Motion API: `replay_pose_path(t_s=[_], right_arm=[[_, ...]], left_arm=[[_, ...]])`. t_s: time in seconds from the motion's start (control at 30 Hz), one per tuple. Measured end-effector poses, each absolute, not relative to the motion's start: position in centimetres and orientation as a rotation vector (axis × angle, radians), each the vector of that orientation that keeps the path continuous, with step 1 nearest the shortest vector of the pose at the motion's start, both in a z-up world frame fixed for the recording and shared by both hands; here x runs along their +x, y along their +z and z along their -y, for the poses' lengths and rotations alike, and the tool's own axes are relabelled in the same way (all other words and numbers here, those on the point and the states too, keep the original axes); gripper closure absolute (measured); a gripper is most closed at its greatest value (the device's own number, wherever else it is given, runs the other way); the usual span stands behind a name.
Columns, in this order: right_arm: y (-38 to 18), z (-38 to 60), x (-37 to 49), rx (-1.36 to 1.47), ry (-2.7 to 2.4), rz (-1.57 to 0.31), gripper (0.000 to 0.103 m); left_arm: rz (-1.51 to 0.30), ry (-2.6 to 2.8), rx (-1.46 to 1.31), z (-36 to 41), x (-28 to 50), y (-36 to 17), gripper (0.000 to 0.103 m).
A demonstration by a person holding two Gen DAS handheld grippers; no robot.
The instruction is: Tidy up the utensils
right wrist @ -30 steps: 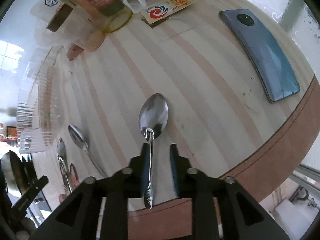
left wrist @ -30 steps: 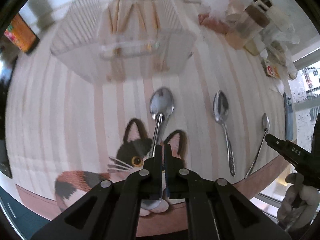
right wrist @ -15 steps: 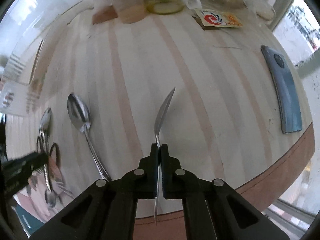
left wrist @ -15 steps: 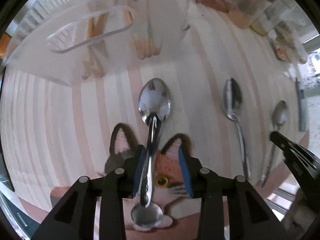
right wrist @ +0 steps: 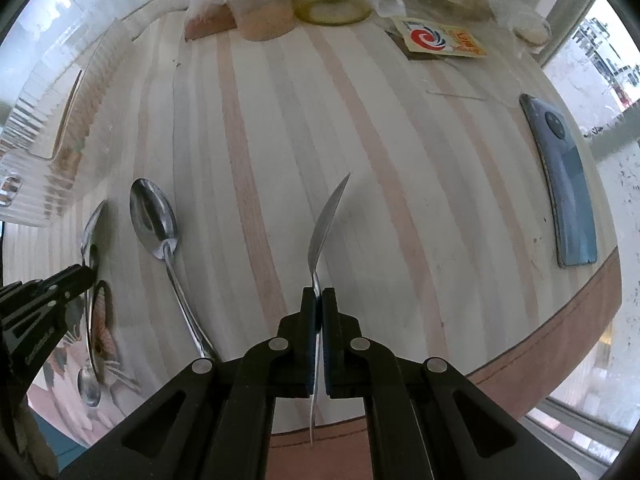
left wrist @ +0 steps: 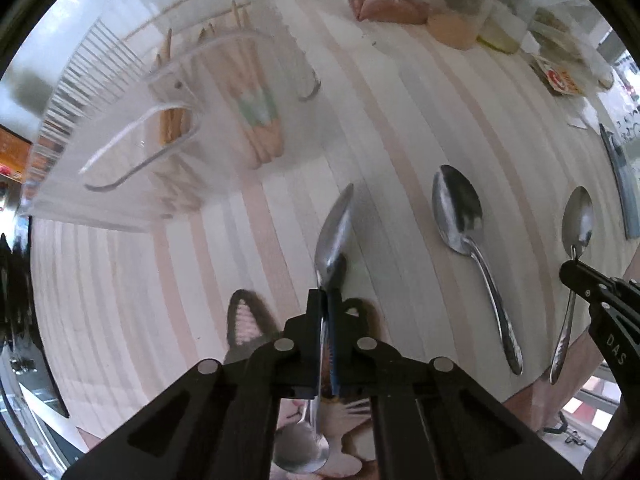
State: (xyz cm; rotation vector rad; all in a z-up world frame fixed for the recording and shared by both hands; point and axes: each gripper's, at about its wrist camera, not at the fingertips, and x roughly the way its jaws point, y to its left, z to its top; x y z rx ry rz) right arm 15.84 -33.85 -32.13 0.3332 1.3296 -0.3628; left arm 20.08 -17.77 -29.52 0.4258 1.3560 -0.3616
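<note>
Two spoons are clamped: left fingers (left wrist: 326,300) grip one spoon (left wrist: 334,236), long axis pointing toward the clear organizer (left wrist: 168,128) at upper left; right fingers (right wrist: 319,300) grip another (right wrist: 326,224)

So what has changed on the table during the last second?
Left gripper opened half a second ago, then shut again on a steel spoon, now turned on edge. Right gripper closed on another steel spoon, also on edge. The third spoon between them, the grey phone and the clear chopstick box stayed put.
</note>
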Motion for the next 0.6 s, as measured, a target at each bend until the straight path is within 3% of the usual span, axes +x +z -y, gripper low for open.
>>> replay_pose_path(t_s=[0.43,0.6], right_arm=[[-28.5,33.1,12.9,0.381,-0.335,-1.23,0.101],[-27.0,34.7,13.1,0.416,-0.329,-1.187,0.101]], left_arm=[[-1.28,-0.387,0.259,12.0,19.2,-22.5,0.103],[-1.299,-0.453,0.174,11.0,20.0,-22.1,0.102]])
